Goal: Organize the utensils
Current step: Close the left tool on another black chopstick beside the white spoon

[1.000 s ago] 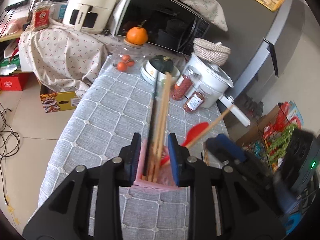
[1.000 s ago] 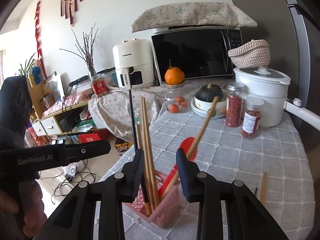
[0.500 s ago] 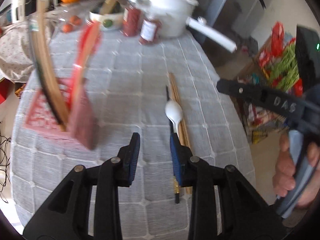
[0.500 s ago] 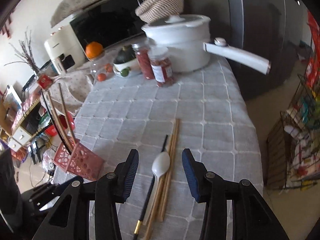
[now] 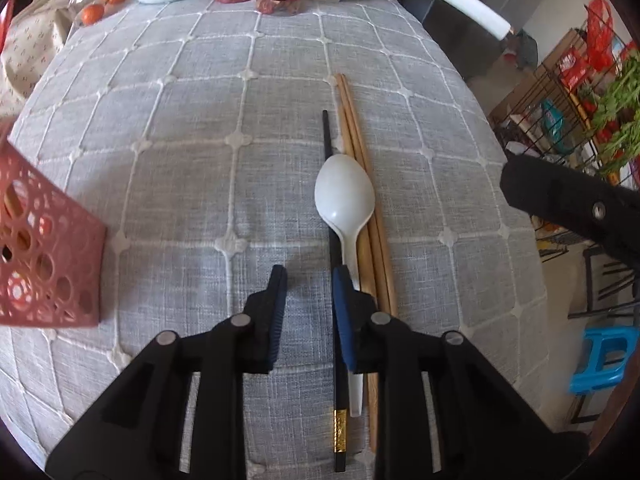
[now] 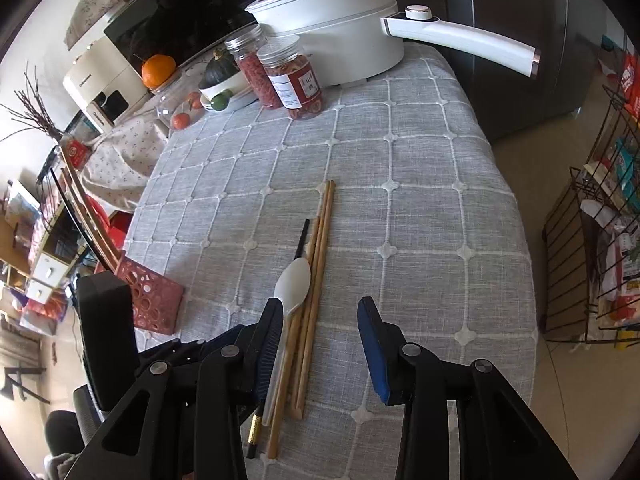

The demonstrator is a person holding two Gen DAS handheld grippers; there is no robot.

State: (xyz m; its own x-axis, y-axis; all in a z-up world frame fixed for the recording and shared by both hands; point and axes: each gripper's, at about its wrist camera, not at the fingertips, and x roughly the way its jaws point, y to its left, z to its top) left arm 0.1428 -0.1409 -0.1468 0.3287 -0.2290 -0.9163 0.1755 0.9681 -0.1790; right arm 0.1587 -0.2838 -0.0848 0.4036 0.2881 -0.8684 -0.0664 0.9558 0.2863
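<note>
Utensils remain loose on the grey checked cloth [image 5: 180, 168]: a white spoon [image 5: 345, 196], a black chopstick [image 5: 334, 280] and wooden chopsticks [image 5: 360, 184] lie bundled side by side, long axes parallel and running away from me toward the jars [image 6: 294, 80], spoon bowl at the far end. I hold the left gripper [image 5: 307, 288] partly open and empty just left of the bundle; its jaws have just been closing. The right gripper [image 6: 320, 320], likewise narrowing, is part open, empty, above the handles, presumably for transfer to the pink holder [image 6: 154, 300].
</note>
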